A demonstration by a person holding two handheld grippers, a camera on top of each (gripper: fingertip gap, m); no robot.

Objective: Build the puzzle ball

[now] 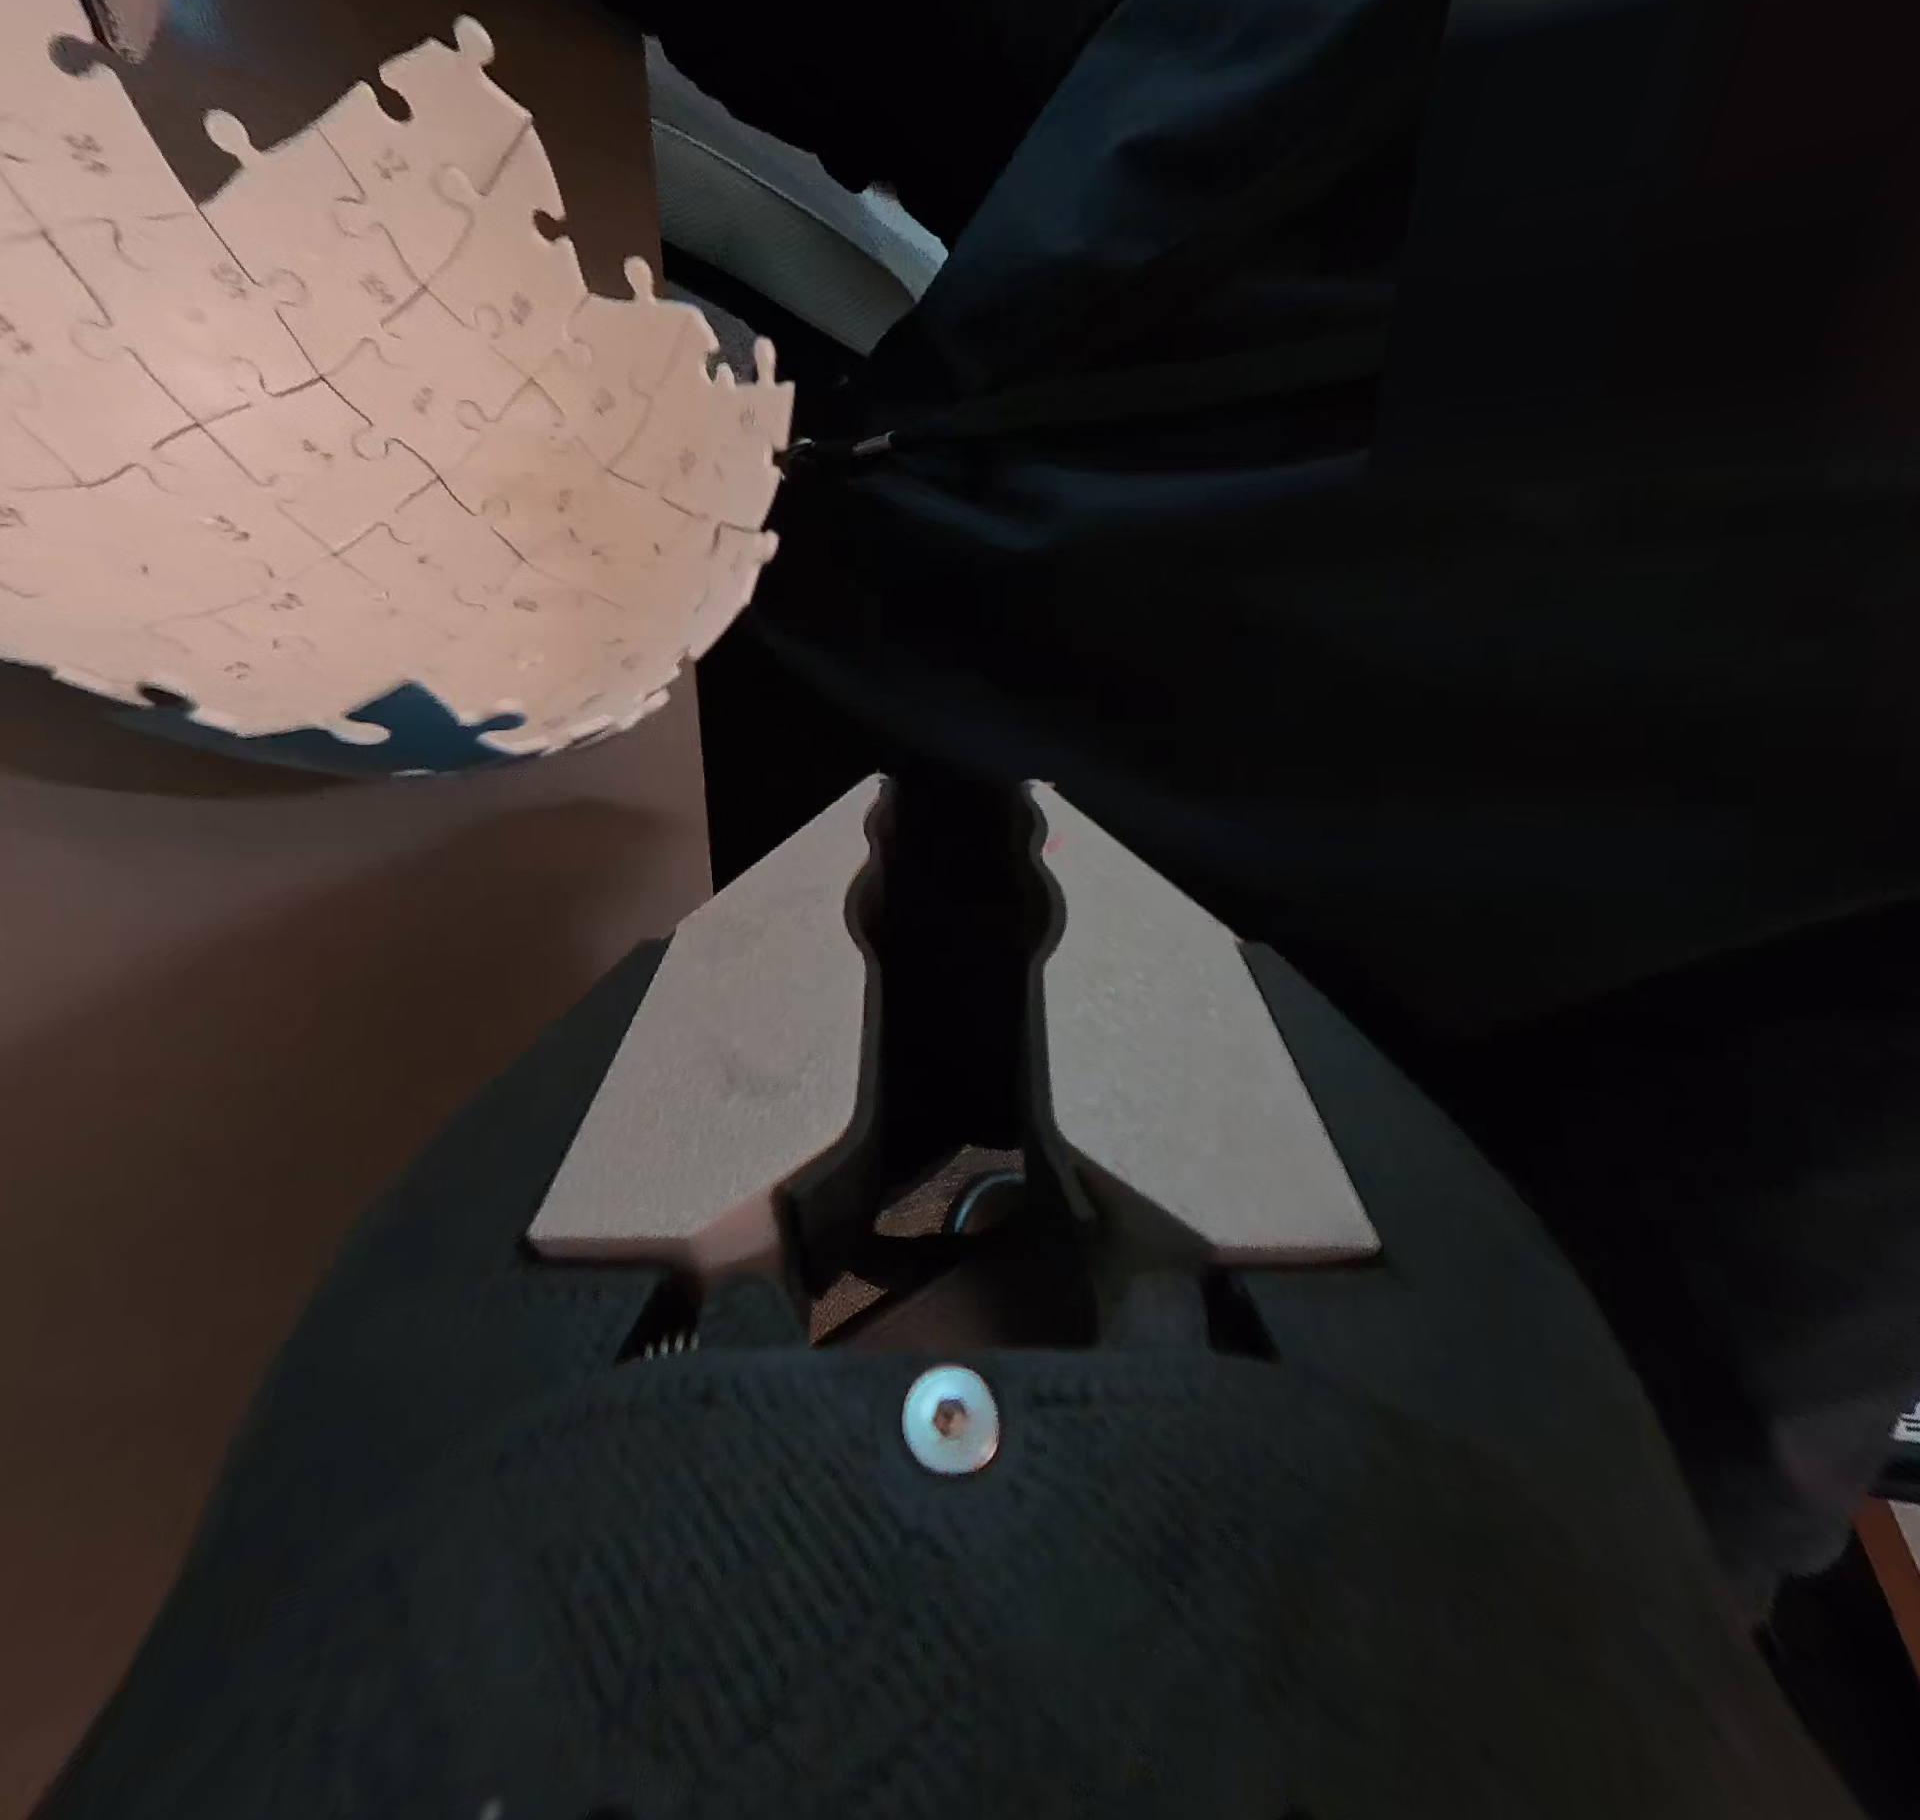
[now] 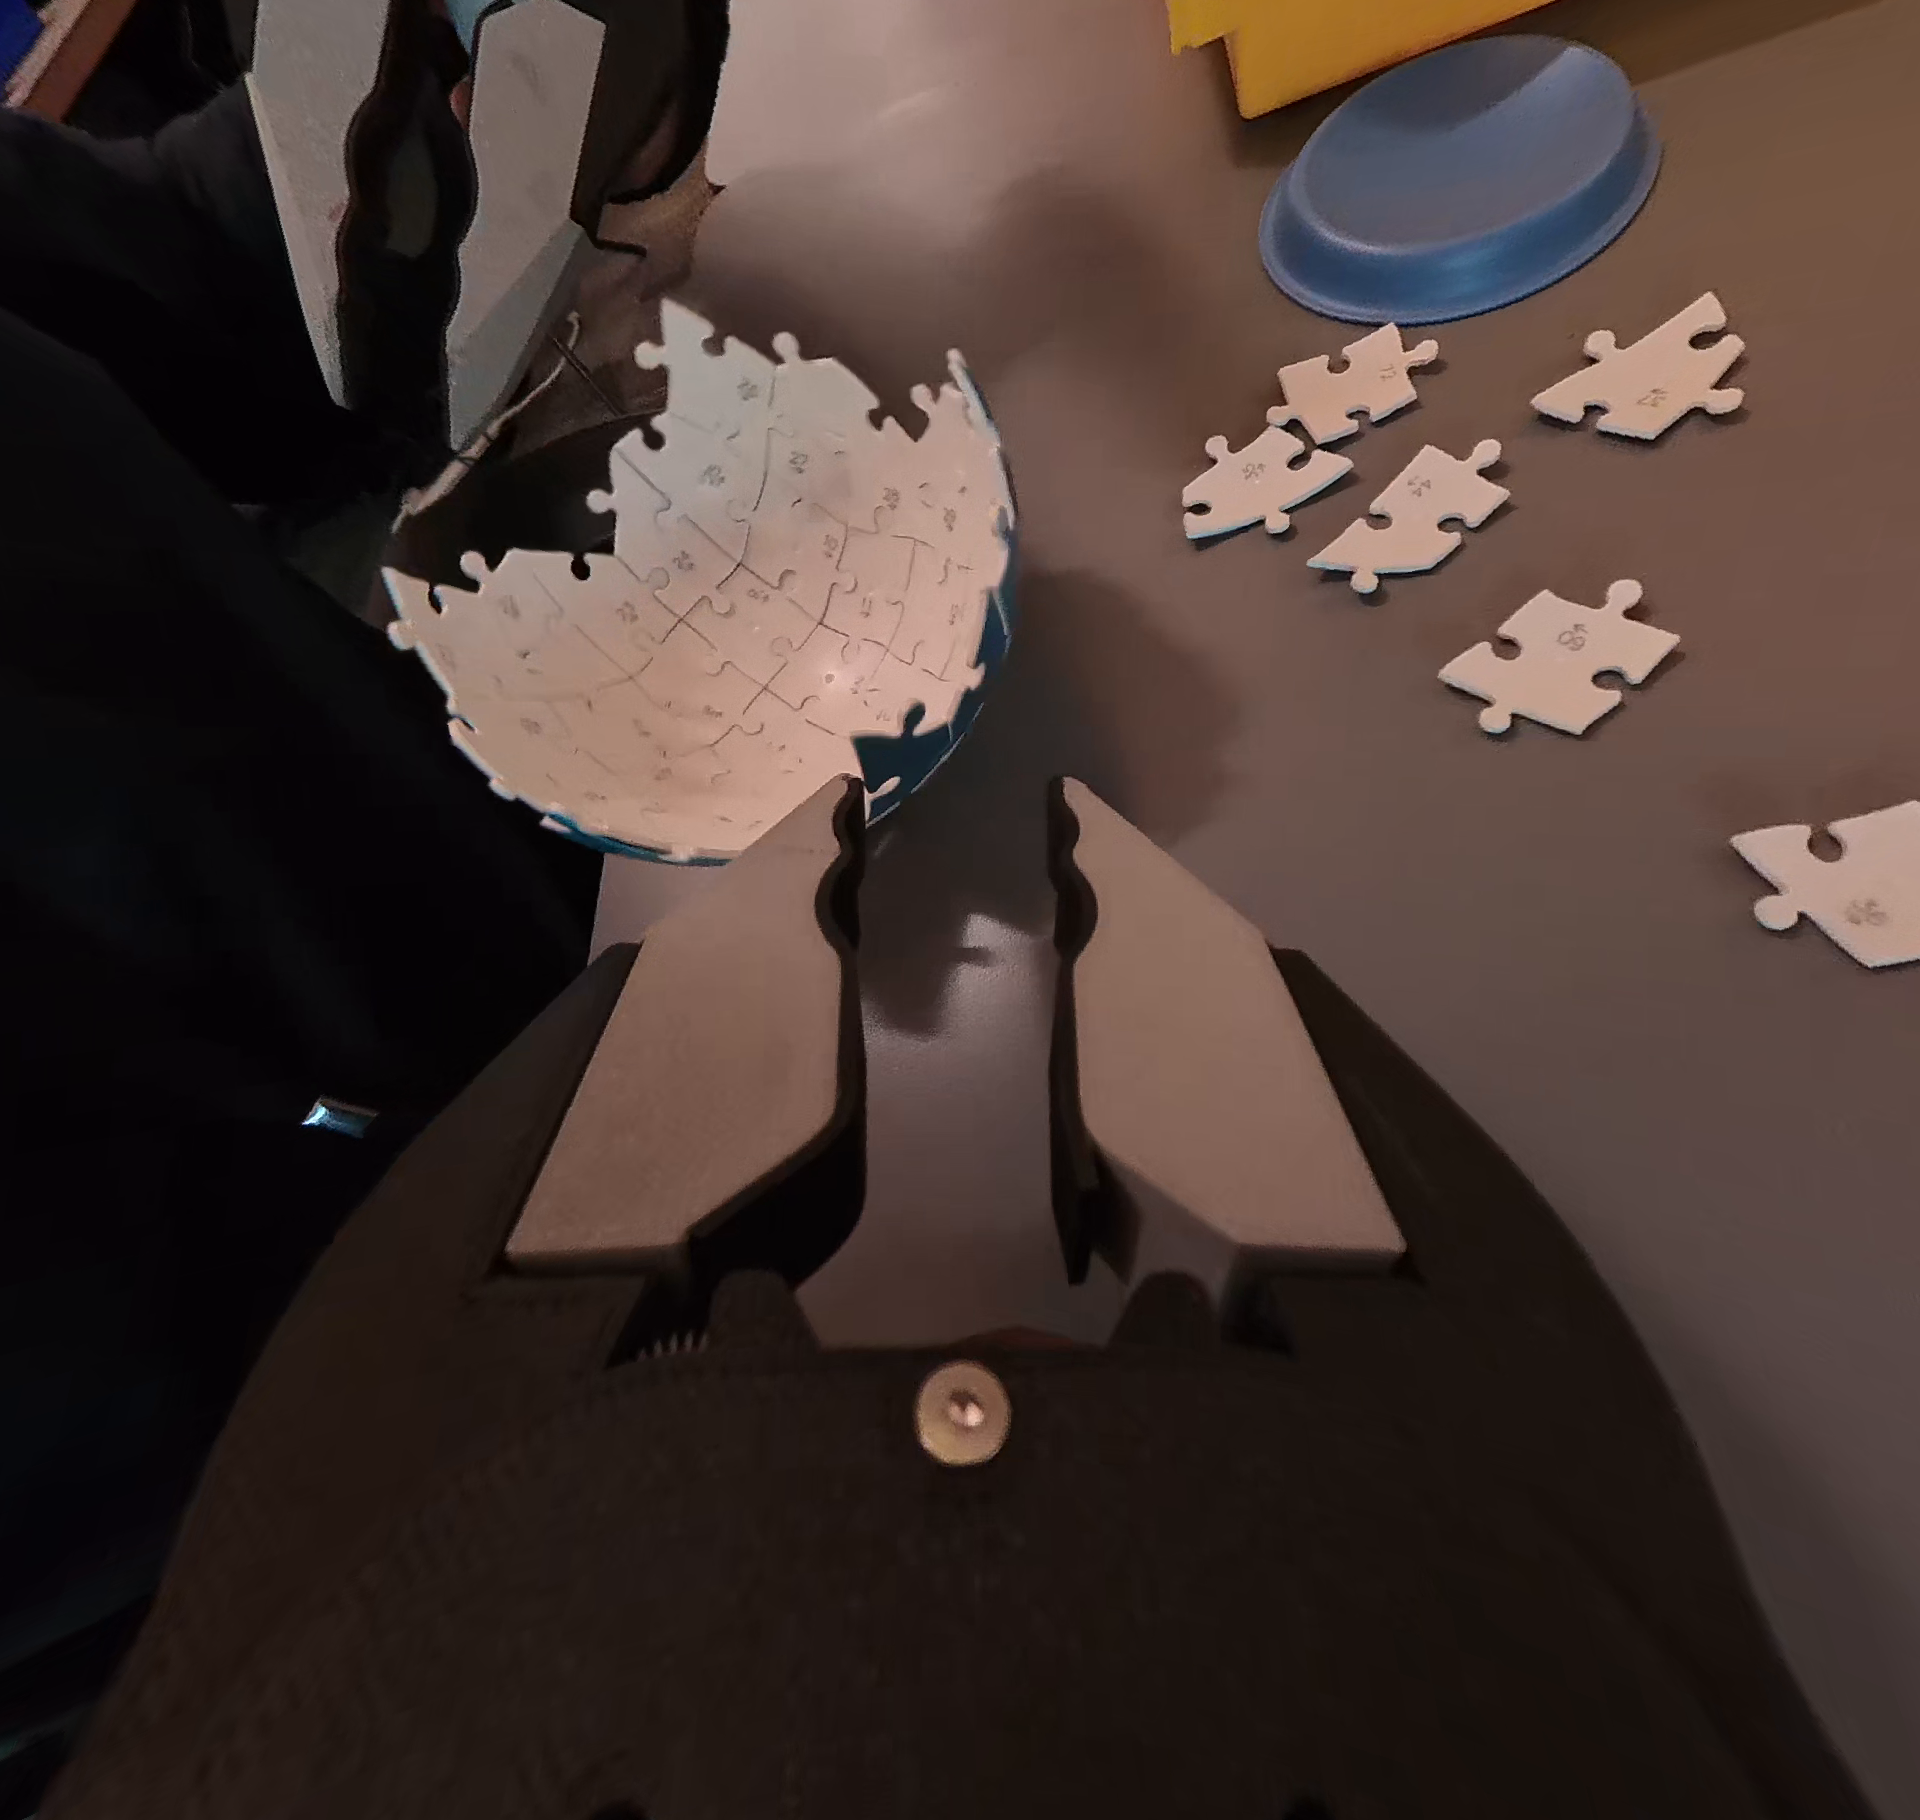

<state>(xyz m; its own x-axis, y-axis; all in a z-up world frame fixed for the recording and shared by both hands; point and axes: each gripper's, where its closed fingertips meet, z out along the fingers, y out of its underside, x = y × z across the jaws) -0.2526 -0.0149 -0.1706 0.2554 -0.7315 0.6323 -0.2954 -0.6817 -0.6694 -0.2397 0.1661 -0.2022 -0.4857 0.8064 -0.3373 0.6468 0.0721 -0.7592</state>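
Released right gripper [image 2: 956, 794] fingers beside half-built puzzle ball [image 2: 727, 617], white inside, blue outside; left gripper [image 1: 956, 794] fingers likewise released

Puzzle ball [image 2: 717, 617]: on the table [image 2: 1195, 835], at its left edge, just ahead-left of my right gripper [image 2: 954, 794].
Loose pieces [image 2: 1558, 664]: on the table, right of the ball.
Dish [image 2: 1455, 181]: behind the pieces.
Left gripper [image 2: 416, 212]: behind the ball, off the table edge.

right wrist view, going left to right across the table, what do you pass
left gripper → half-built puzzle ball → cluster of loose white puzzle pieces → lone piece at the right edge
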